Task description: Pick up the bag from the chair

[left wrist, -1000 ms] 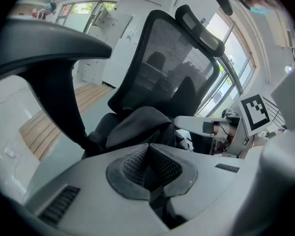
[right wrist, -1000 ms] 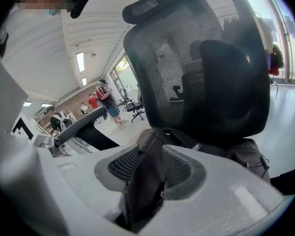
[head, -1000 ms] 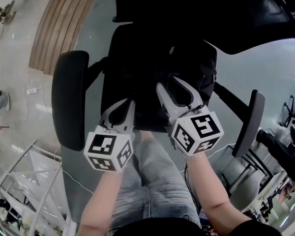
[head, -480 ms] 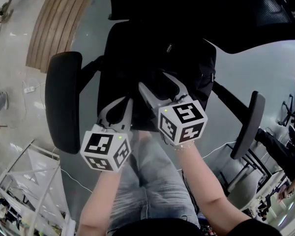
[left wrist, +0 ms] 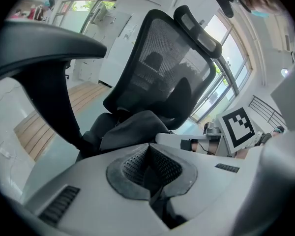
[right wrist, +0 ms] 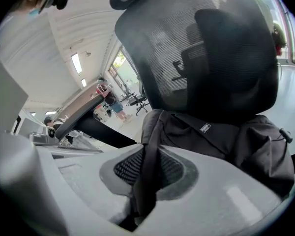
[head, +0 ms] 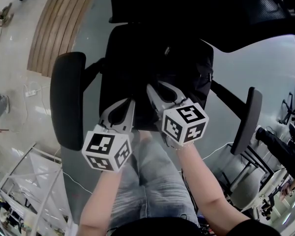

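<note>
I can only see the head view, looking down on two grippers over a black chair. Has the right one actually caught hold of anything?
Observer: Yes. In its own view the right gripper has just been closing, and its jaws pinch a black strap of the bag.
Operator: And the left one?
Observer: The left gripper is shut with nothing between its jaws; the bag lies ahead of it.
Operator: What's behind the bag?
Observer: A mesh chair back with a headrest.

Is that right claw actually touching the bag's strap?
Touching. In the right gripper view, the right gripper has just been closing its jaws and now pinches the strap between them.
</note>
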Demonstrator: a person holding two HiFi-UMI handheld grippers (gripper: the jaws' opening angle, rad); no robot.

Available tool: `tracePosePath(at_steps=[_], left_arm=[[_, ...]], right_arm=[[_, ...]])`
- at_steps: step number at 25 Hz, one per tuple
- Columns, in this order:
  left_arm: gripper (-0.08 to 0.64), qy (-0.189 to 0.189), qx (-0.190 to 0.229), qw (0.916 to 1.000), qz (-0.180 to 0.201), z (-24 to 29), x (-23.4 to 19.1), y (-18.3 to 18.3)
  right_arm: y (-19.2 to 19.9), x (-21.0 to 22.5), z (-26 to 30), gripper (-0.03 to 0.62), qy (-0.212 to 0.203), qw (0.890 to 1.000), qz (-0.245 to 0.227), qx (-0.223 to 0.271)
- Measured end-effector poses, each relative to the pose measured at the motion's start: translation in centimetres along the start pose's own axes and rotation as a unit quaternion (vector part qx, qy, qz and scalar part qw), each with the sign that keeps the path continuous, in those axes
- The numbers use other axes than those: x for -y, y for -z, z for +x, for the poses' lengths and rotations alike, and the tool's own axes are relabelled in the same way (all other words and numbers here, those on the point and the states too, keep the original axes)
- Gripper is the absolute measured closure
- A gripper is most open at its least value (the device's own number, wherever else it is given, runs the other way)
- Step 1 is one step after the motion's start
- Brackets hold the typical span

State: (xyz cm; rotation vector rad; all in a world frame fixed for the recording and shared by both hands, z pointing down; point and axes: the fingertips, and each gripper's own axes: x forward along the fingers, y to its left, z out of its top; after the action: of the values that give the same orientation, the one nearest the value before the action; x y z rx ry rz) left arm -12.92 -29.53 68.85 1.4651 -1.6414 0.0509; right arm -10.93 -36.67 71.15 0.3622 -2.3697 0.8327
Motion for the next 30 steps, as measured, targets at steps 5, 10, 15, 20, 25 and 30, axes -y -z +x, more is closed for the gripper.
tracePosePath(at_steps=[5, 10, 15, 20, 25, 30], left_arm=[[0.541, 0.013, -0.004, 0.9998, 0.014, -1.8, 0.9, -0.3], [0.541, 0.034, -0.003, 0.9988, 0.035, -3.6, 2.2, -1.3], [0.541, 0.054, -0.007, 0.9973, 0.049, -5.5, 4.1, -2.5], [0.541, 0.081, -0.009, 0.9945, 0.065, -8.9, 6.6, -3.7], [0.541, 0.11, -0.011, 0.9915, 0.068, -11.7, 8.8, -4.4], [0.541, 0.114, 0.006, 0.9888, 0.096, -14.5, 10.4, -6.2]], right_arm=[[-0.1, -1.5, -2.6, 0.535, -0.004, 1.0, 0.018, 0.018], [-0.7, -3.8, -5.4, 0.542, 0.009, 0.999, 0.002, 0.04], [-1.2, -6.0, -8.2, 0.546, 0.02, 0.998, 0.021, 0.059], [-2.3, -8.7, -10.8, 0.546, 0.021, 0.997, 0.019, 0.071], [-3.9, -10.5, -13.8, 0.549, 0.023, 0.995, 0.018, 0.096], [-5.2, -12.9, -17.1, 0.549, 0.026, 0.992, 0.023, 0.122]])
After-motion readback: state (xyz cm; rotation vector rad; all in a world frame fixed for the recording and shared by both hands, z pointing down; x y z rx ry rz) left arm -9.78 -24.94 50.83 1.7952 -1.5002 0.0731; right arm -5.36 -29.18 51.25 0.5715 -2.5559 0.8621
